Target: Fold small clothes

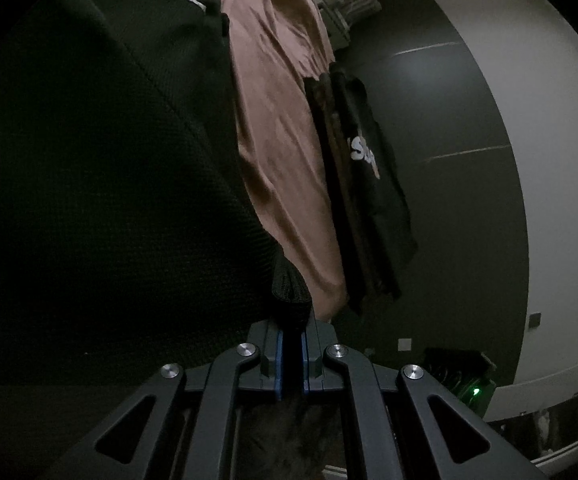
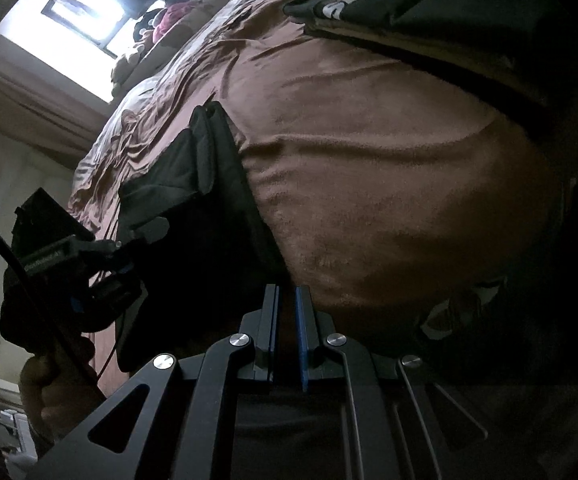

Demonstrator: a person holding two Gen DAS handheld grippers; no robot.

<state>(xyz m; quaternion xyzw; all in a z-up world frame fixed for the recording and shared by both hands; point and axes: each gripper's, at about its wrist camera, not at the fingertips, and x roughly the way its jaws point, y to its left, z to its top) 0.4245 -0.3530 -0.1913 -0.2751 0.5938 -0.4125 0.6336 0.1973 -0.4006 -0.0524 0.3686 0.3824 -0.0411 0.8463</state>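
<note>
left claw [image 1: 293, 334] clenched on edge of dark knit garment [image 1: 101, 184], bulk of it draping left over bed [image 1: 277, 132]. right claw [image 2: 287, 312] clamped too, dark cloth seems pinched, can't tell which. folded black shirt [image 1: 373, 184] sits ahead-right, so i'd guess left hand leads fold.

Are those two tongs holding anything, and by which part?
Left tongs pinch the dark knit garment by a bunched edge. Right tongs: shut, hold unclear.

**Both grippers pinched shut**

Your left gripper [image 1: 292, 322] has its jaws clamped on a fold of dark fabric [image 1: 289, 284]. Your right gripper [image 2: 287, 300] is closed too, tilted downward. Your left hand [image 2: 45, 384] shows at the near left of the right wrist view.
</note>
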